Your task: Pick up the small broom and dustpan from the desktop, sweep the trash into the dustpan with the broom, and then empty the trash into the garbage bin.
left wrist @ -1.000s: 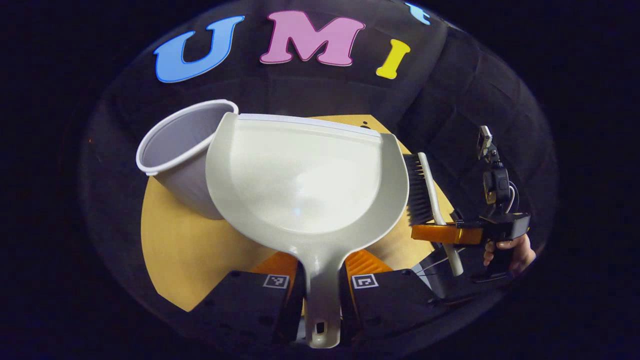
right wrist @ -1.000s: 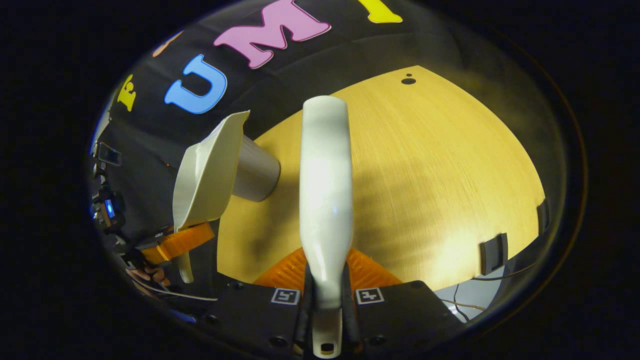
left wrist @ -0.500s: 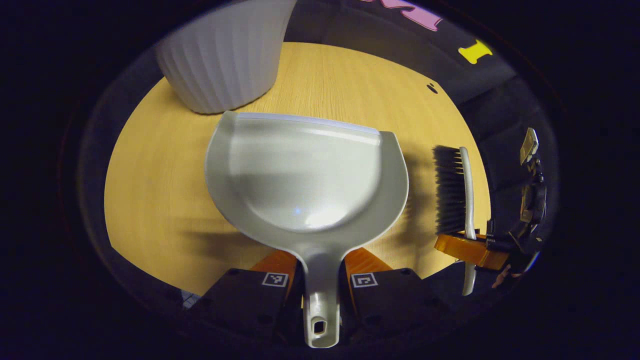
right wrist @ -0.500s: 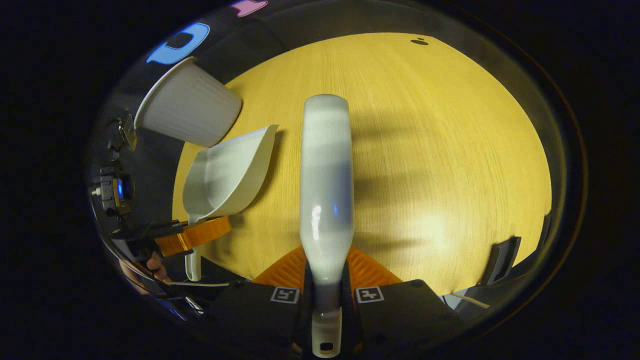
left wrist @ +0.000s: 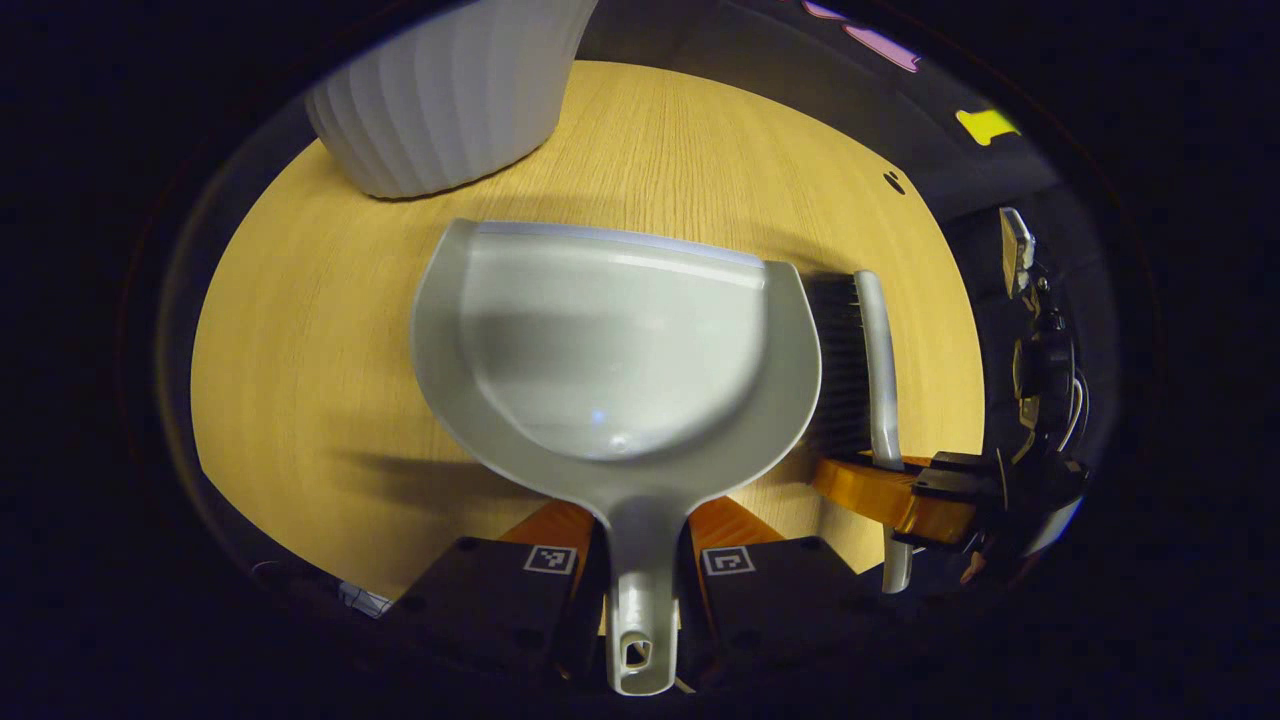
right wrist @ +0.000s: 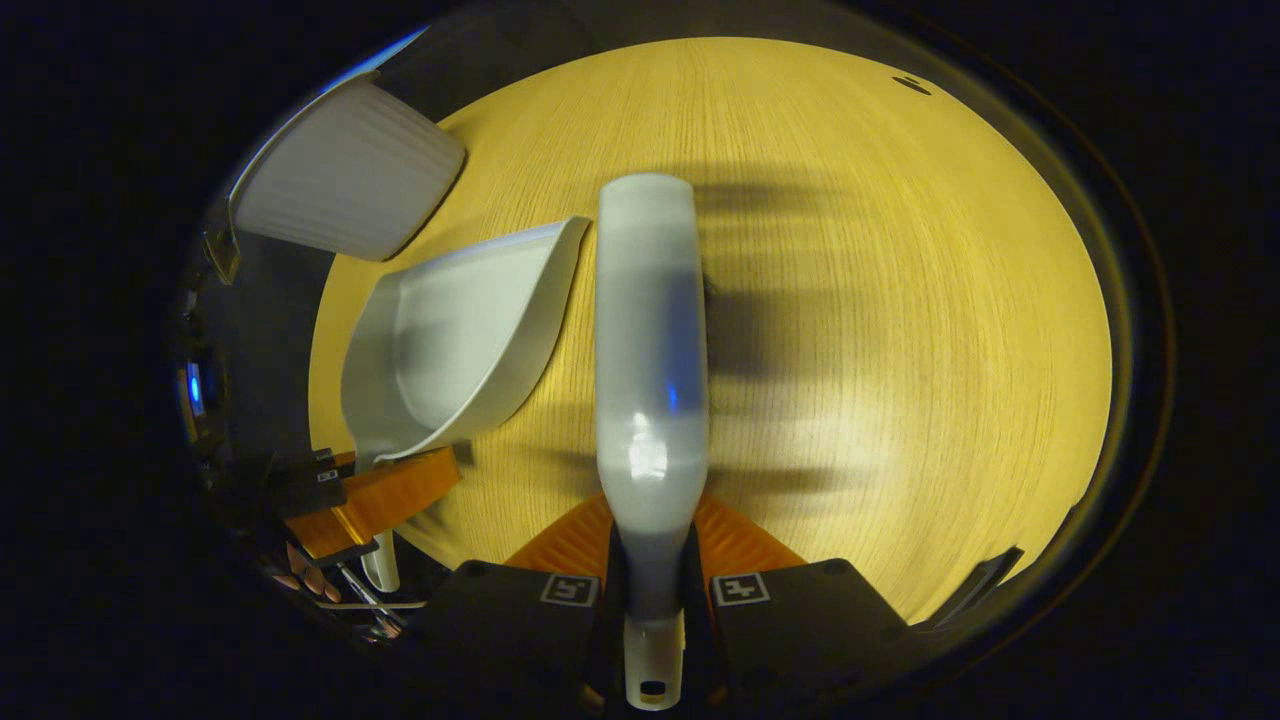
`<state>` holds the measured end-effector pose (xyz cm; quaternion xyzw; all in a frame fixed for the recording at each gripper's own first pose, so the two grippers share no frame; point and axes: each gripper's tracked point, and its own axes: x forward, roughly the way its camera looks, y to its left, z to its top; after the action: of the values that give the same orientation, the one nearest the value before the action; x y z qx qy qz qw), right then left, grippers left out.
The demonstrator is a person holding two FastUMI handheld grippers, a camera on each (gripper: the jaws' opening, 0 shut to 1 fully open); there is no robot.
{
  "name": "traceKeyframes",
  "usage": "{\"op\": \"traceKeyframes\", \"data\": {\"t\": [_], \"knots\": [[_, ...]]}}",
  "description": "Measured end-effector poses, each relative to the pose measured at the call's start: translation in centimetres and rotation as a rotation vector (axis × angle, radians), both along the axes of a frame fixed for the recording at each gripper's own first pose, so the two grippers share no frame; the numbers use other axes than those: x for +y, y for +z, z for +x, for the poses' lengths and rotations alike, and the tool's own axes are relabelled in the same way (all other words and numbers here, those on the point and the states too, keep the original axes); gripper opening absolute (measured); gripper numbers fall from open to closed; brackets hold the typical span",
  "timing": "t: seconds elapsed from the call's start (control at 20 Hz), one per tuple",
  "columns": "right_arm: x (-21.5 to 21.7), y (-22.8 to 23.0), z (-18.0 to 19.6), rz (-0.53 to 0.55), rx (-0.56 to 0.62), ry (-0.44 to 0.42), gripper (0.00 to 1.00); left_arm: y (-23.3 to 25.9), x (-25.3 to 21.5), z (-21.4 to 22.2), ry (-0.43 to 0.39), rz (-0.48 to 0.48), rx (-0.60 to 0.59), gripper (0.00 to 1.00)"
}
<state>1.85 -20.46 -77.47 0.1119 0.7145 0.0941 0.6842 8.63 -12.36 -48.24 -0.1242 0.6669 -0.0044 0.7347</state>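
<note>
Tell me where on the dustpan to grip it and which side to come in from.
Grip the dustpan by its narrow straight handle, coming from the rear, opposite the wide front lip. The handle is the only slim part; the scoop flares too broad for two fingers. The left gripper already clamps it this way, both fingers on the handle's sides, scoop pointing toward the bin.

A light wooden tabletop (left wrist: 300, 330) is being crossed by soft shadows. A small dark oval mark (left wrist: 893, 181) is being shown near its far edge, at two o'clock in the left gripper view and at one o'clock in the right gripper view. Black cloth (left wrist: 720, 60) is being hung behind it. A black clip (right wrist: 985, 578) is being held on the edge at five o'clock.
</note>
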Motion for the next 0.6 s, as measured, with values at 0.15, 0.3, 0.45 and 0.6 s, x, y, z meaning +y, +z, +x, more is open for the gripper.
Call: {"op": "traceKeyframes", "data": {"t": [0.15,0.3,0.45,0.6], "knots": [[-0.3,0.0,-0.1,-0.008,0.0,0.016,0.3,-0.2,-0.2,0.0,0.0,0.011,-0.001,0.31],[-0.4,0.3,0.0,-0.007,-0.008,0.022,0.59,-0.2,-0.4,0.0,0.005,-0.006,-0.002,0.35],[-0.5,1.5,0.0,0.004,-0.027,0.003,0.46,0.2,-0.8,0.1,0.014,-0.021,-0.003,0.58],[-0.9,2.9,0.4,0.014,-0.065,-0.029,0.83,1.7,-0.8,0.0,0.001,-0.01,-0.042,0.75]]}}
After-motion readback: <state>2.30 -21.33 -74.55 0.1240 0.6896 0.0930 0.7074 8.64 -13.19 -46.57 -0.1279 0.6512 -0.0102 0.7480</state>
